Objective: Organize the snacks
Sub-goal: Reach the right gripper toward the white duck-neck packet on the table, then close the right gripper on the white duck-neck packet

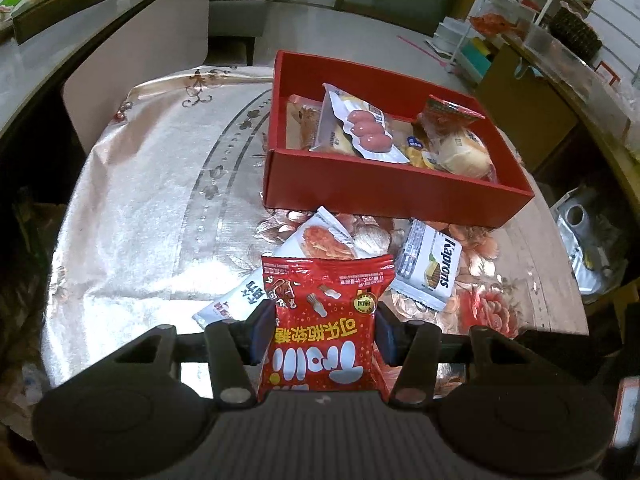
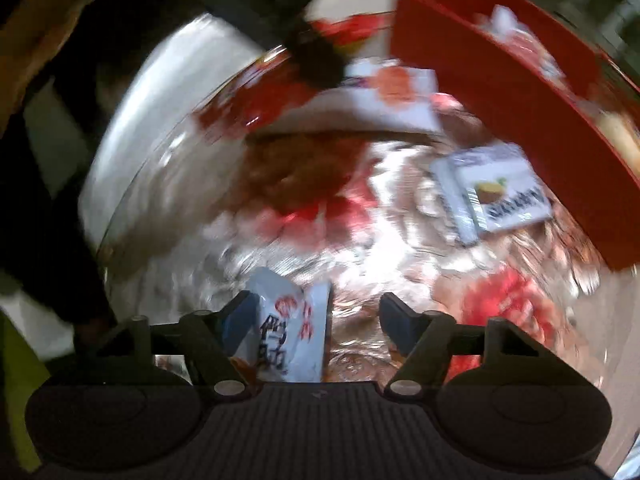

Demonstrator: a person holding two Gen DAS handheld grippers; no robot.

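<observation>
The left gripper [image 1: 325,332] clamps a red candy bag [image 1: 326,320] short of the red box [image 1: 384,192]; the right gripper [image 2: 314,316] stands wide, a white packet [image 2: 288,336] against one finger only

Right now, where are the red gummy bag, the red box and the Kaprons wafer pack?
red gummy bag [image 1: 324,320]: left wrist view, front panel.
red box [image 1: 384,188]: left wrist view, near outer wall.
Kaprons wafer pack [image 1: 430,268]: left wrist view, printed face.
</observation>
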